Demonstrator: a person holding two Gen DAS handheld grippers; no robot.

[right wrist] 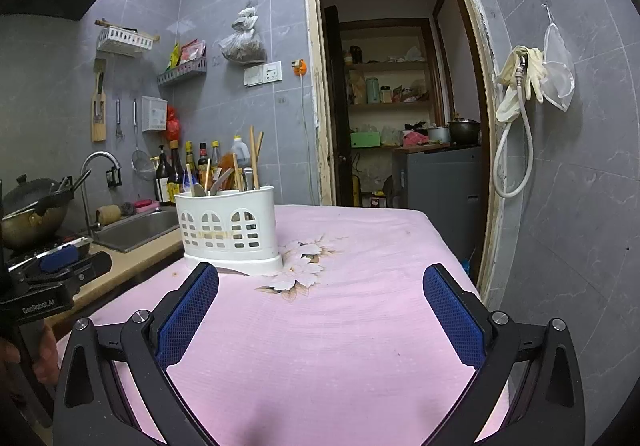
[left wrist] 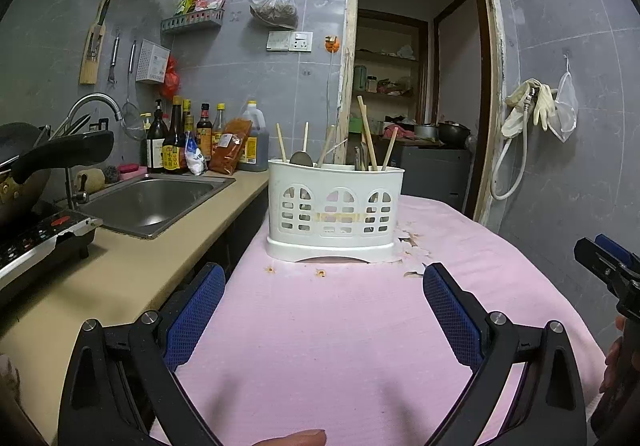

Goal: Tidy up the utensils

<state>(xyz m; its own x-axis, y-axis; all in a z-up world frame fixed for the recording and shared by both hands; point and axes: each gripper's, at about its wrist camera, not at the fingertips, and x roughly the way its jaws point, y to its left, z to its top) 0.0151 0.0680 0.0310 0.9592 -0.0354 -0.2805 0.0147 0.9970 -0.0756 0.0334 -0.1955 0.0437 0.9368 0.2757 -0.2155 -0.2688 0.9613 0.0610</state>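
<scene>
A white plastic utensil caddy [left wrist: 335,208] stands on the pink cloth-covered table [left wrist: 320,326]. It holds several wooden chopsticks [left wrist: 367,134], a spoon [left wrist: 301,158] and metal utensils. It also shows in the right wrist view [right wrist: 229,224], to the left. My left gripper [left wrist: 324,278] is open and empty, a short way in front of the caddy. My right gripper [right wrist: 320,280] is open and empty, to the right of the caddy and nearer me. The right gripper shows at the right edge of the left wrist view [left wrist: 612,270].
A beige counter [left wrist: 120,266] runs along the left with a steel sink [left wrist: 152,202], sauce bottles [left wrist: 176,142], a wok [left wrist: 24,166] and a cooktop [left wrist: 36,242]. An open doorway [left wrist: 420,86] lies behind the table. Gloves and a hose [left wrist: 528,114] hang on the right wall.
</scene>
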